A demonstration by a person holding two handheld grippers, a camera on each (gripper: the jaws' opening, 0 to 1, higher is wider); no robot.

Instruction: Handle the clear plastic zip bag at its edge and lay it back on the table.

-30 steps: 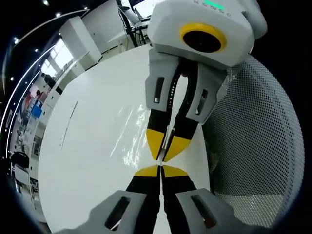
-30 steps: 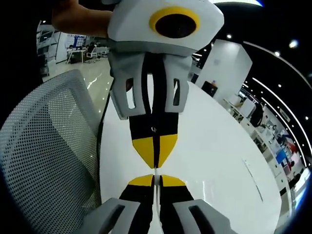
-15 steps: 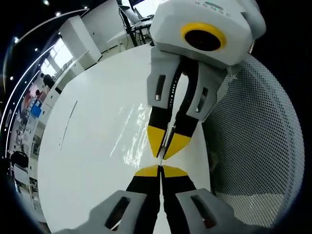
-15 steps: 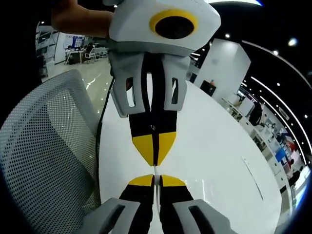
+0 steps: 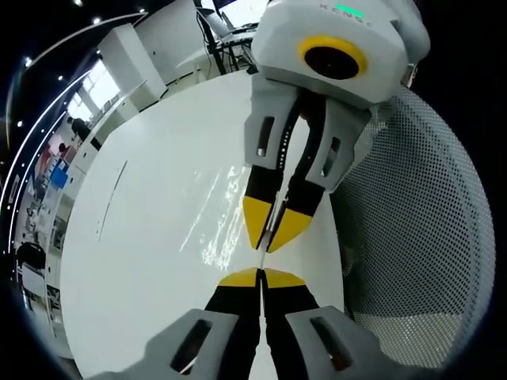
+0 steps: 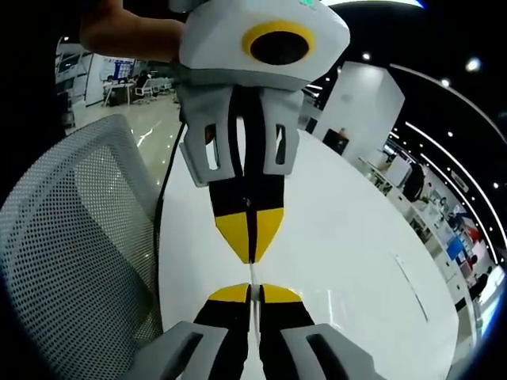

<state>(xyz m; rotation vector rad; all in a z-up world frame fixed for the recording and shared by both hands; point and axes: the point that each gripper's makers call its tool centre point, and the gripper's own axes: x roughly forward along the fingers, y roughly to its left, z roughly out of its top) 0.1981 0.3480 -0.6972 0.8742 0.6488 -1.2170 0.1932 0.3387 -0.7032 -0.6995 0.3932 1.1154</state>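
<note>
The clear plastic zip bag (image 5: 215,226) shows as a glinting film over the white table (image 5: 135,237). Its thin edge runs as a pale line between the two grippers. In the left gripper view my left gripper (image 5: 260,276) is shut on that edge at the bottom. My right gripper (image 5: 270,237) faces it tip to tip from above, also shut on the edge. In the right gripper view my right gripper (image 6: 251,292) pinches the bag edge (image 6: 251,274), with my left gripper (image 6: 249,252) just above it.
A grey mesh chair back (image 5: 412,229) stands close beside the table edge, also seen as the mesh chair (image 6: 71,237). A person's hand (image 6: 127,32) holds the left gripper. The table (image 6: 348,237) stretches away toward an office background.
The two grippers have drawn slightly apart, so a little more of the bag's edge shows between their tips. Both stay shut.
</note>
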